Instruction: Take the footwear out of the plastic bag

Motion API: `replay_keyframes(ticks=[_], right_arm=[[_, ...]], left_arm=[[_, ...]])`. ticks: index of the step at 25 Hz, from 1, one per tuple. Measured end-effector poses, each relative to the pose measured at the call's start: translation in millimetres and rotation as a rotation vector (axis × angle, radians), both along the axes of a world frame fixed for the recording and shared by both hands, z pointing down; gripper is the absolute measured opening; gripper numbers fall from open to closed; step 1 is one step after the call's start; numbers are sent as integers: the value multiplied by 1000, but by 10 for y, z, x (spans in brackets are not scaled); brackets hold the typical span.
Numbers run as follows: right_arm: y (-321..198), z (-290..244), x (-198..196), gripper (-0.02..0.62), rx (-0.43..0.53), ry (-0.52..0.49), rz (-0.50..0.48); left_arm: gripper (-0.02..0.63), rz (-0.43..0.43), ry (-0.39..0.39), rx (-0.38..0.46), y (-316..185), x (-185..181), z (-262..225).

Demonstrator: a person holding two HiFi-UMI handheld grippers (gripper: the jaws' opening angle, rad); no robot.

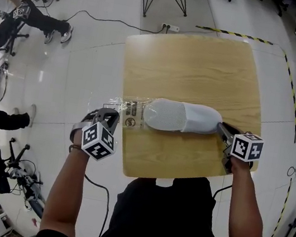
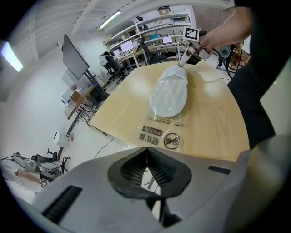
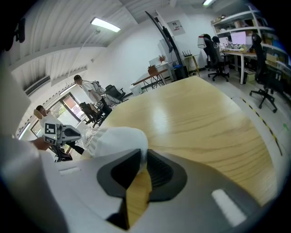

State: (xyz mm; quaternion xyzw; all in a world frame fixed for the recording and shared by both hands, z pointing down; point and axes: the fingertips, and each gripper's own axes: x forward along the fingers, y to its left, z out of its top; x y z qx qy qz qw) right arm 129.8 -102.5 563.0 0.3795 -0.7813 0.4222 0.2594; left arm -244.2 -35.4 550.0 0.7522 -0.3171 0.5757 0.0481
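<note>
Clamping the shoe (image 3: 113, 139), right hand-held gripper (image 3: 142, 157) stands ajar.

You get bright, even light from ceiling tubes (image 3: 105, 24) above the table (image 3: 195, 118), soft glare on its top, and fisheye-darkened corners.

The far half of the desk (image 1: 202, 68) is bare wood, open from either side. The shoe (image 1: 182, 117), partly in its bag (image 1: 128, 113), lies across the near half and blocks the middle. The left gripper (image 1: 110, 115) stands at the bag's left end and the right gripper (image 1: 221, 127) at the shoe's right end. A narrow bare strip runs between the shoe and the near edge
</note>
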Motion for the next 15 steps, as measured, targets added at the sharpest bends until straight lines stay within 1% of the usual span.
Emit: replay_keyframes(ticks=[8,15], right_arm=[[-31,6,-40,49,9,22,-8],[-41,6,-2,49,9,38,-7]], left_arm=[[9,-30,-30,9,32,-256,-3],[9,-54,-43,19,42,-385,-35]])
